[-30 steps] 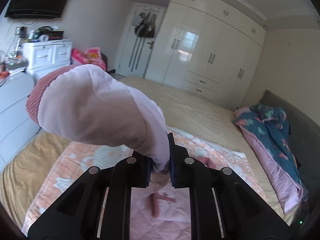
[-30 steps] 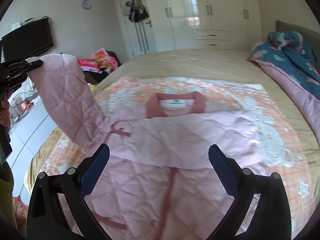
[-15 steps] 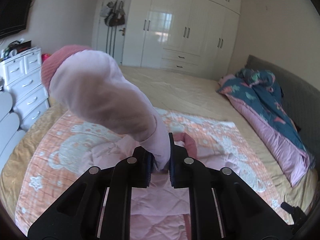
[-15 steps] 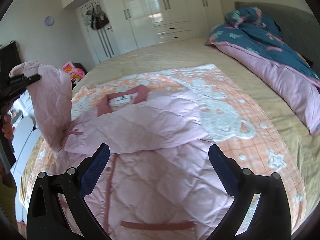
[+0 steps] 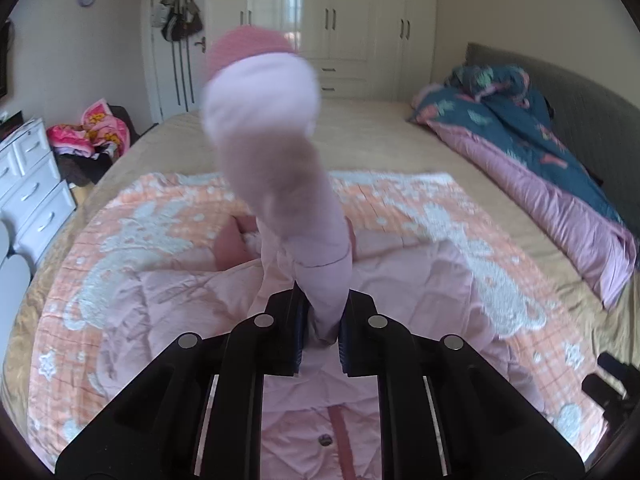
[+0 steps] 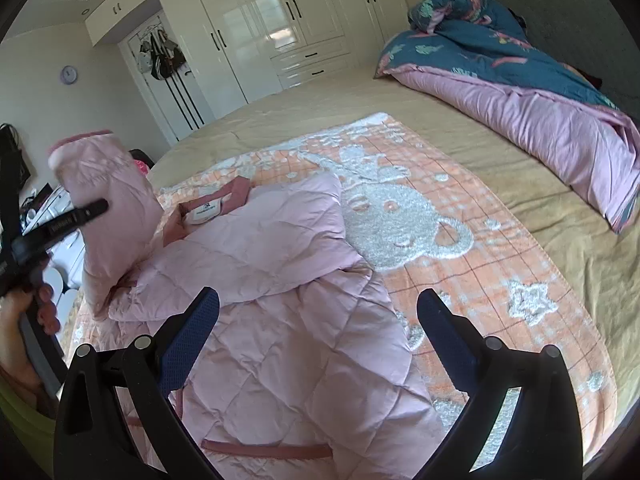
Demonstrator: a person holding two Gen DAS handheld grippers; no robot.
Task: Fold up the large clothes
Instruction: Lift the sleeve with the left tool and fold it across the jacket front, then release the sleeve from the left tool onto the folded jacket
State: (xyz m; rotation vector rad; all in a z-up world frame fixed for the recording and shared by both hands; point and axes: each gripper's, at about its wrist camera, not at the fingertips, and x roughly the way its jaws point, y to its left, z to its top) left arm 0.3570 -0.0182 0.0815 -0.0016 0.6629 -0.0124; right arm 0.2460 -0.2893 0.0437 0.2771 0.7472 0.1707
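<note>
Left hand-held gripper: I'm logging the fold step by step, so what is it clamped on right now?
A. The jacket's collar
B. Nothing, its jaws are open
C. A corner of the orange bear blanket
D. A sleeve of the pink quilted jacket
D: the left hand-held gripper is shut on the jacket sleeve, lifted above the pink quilted jacket, while the collar lies on the orange bear blanket.

Both views were taken close over the pink jacket (image 6: 280,320), angled down across the bed (image 5: 380,136) toward the wardrobe (image 6: 256,32).
</note>
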